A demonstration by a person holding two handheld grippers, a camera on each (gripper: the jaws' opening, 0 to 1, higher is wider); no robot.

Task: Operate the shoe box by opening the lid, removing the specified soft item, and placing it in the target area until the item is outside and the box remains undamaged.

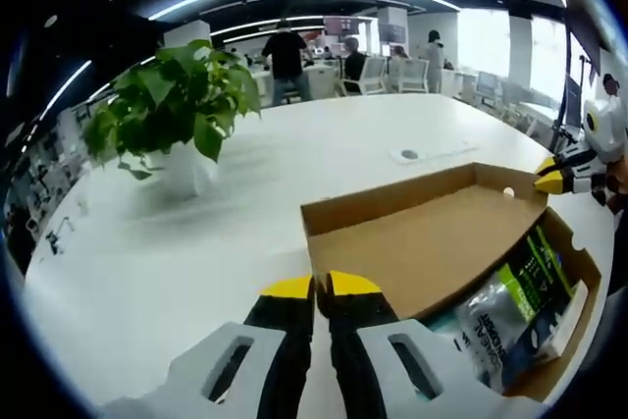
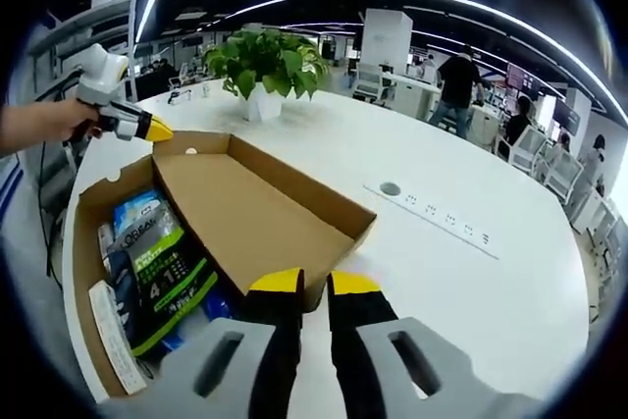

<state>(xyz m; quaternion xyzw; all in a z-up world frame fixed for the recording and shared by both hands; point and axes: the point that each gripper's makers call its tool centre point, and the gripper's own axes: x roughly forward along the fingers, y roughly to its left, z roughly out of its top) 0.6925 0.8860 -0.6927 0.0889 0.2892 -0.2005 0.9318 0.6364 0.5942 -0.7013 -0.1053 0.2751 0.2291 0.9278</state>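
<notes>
A brown cardboard shoe box [image 1: 581,264] [image 2: 86,242] lies on the white table with its lid [image 1: 432,242] [image 2: 245,208] swung up and open. Inside lies a soft green-and-black pack [image 1: 525,291] [image 2: 167,267] beside a blue-and-white pouch [image 2: 137,211]. My left gripper [image 1: 321,287] [image 2: 149,129] is shut on one corner of the lid's rim. At the opposite corner, my right gripper [image 2: 315,284] [image 1: 549,174] pinches the rim shut as well.
A leafy potted plant [image 1: 172,110] [image 2: 263,68] stands on the table [image 1: 196,242] [image 2: 471,291] beyond the box. A flush socket strip [image 1: 432,153] [image 2: 432,210] lies farther out. A hand [image 2: 39,125] holds the left gripper. People and chairs stand in the background.
</notes>
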